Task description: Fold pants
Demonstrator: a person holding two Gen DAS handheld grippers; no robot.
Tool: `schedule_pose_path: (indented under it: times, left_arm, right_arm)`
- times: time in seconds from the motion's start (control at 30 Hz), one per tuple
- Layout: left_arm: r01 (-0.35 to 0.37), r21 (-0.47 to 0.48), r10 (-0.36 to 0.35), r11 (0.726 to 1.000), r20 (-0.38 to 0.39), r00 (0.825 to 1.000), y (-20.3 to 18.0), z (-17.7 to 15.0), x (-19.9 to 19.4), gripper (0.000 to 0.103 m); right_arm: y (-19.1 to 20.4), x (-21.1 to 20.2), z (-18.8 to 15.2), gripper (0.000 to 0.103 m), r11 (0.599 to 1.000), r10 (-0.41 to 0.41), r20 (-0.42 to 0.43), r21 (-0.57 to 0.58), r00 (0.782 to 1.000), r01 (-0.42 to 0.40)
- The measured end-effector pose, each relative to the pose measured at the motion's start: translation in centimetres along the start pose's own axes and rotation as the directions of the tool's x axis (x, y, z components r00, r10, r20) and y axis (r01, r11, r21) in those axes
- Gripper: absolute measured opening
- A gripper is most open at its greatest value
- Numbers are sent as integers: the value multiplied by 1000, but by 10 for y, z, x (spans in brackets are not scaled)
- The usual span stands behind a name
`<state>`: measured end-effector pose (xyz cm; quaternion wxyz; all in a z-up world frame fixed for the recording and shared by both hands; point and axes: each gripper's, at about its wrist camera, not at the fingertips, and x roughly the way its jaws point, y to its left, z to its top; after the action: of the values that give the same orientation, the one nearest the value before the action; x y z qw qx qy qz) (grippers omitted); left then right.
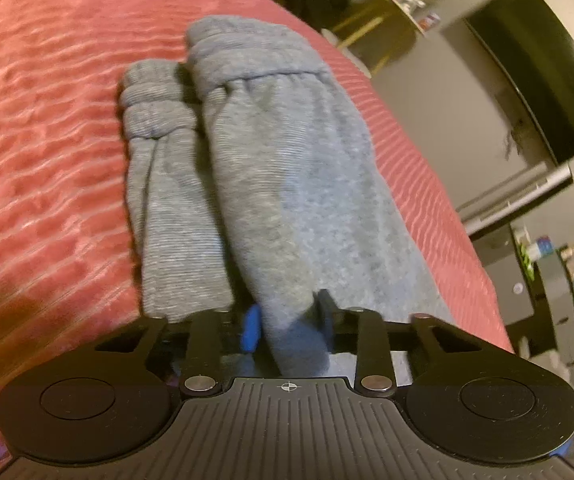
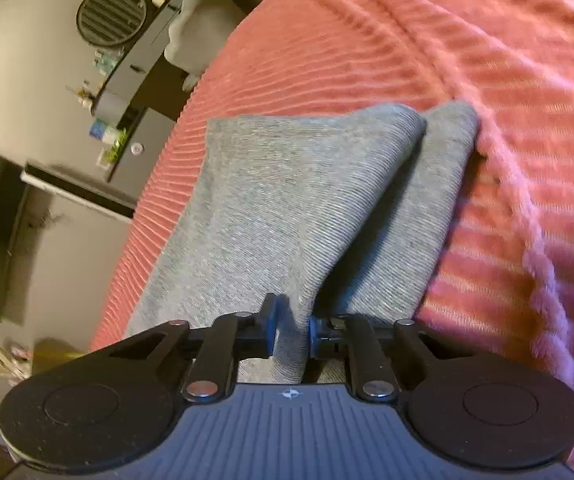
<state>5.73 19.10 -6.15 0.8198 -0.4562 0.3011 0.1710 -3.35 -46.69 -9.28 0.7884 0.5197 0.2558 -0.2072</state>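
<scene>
Pink bedspread carries grey pants, long axis running away toward the cuffs; left gripper and right gripper each pinch fabric, near ends hidden.

one pair of grey knitted cotton pants is lying on one ribbed pink plush blanket. two black two-finger grippers are showing: the left gripper and the right gripper.

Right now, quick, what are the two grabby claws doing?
Left gripper: closed on a bunched fold of the gray pants.
Right gripper: closed on a fold of the same pants.
</scene>
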Motion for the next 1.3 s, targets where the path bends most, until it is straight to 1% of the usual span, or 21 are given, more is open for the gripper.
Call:
schedule_pose_path:
  times: [0.07, 0.13, 0.2, 0.27, 0.33, 0.43, 0.5, 0.57, 0.6, 0.63, 0.7, 0.77, 0.83, 1.0, 1.07, 1.2, 1.23, 1.27, 1.3]
  left_arm:
    - [9, -35, -9, 999, -7, 1000, 5, 2, 1, 17]
    - [21, -58, -21, 998, -3, 1000, 7, 3, -4, 14]
    - [45, -50, -45, 998, 13, 999, 6, 3, -14, 13]
    - [94, -20, -93, 995, 40, 995, 0, 3, -30, 12]
    - [121, 26, -122, 992, 49, 991, -7, 3, -45, 12]
    - [115, 112, -121, 987, 53, 991, -14, -1, -61, 12]
    - [88, 154, -95, 984, 45, 994, -15, -5, -66, 12]
    - [40, 175, -44, 984, 22, 999, -15, -6, -60, 12]
    - [26, 173, -27, 985, 8, 1000, -14, -6, -56, 12]
    - [7, 167, -6, 986, -7, 1000, -15, -7, -51, 13]
    - [-17, 158, 22, 987, -29, 999, -14, -8, -44, 14]
    - [-40, 155, 46, 987, -35, 998, -15, -9, -40, 19]
    - [-49, 151, 54, 987, -28, 998, -15, -10, -39, 20]
    - [-43, 112, 47, 993, -29, 998, -10, -8, -38, 20]
    - [-40, 99, 44, 994, -34, 998, -7, -8, -38, 20]
    - [-48, 85, 51, 995, -42, 998, -4, -7, -36, 20]
    - [-49, 85, 53, 995, -42, 998, -3, -7, -35, 20]
    - [-52, 85, 56, 995, -41, 998, -3, -7, -35, 20]
    - [-53, 84, 57, 995, -41, 998, -4, -8, -36, 20]
  right_arm:
    - [10, -1, 2, 9, 998, -32, 10, -50, 999, 33]
    - [19, -3, 4, 5, 993, -61, 31, -104, 998, 64]
    - [29, -9, 7, 5, 986, -78, 54, -142, 995, 85]
    - [41, -25, 10, 4, 981, -57, 105, -180, 993, 76]
    - [52, -44, 13, 4, 973, -21, 164, -221, 986, 58]
    - [54, -62, 12, 4, 957, -16, 220, -278, 975, 78]
    - [46, -62, 10, 4, 949, -44, 225, -295, 973, 111]
    - [34, -52, 8, 4, 950, -92, 194, -276, 977, 145]
    - [28, -48, 7, 4, 956, -98, 171, -256, 980, 141]
    - [23, -44, 5, 4, 963, -95, 154, -237, 983, 131]
    - [19, -42, 2, 6, 965, -94, 158, -227, 983, 129]
    - [17, -40, 2, 8, 974, -78, 145, -200, 986, 106]
    - [14, -37, 2, 9, 980, -70, 128, -177, 989, 92]
    - [8, -30, 4, 9, 988, -53, 98, -141, 994, 67]
    - [7, -30, 4, 6, 987, -60, 112, -144, 992, 76]
    - [9, -26, 7, 7, 985, -69, 112, -153, 991, 85]
    - [8, -26, 9, 11, 987, -68, 119, -136, 991, 85]
    - [5, -25, 12, 23, 991, -64, 125, -106, 990, 77]
    - [1, -24, 15, 30, 995, -61, 131, -67, 989, 71]
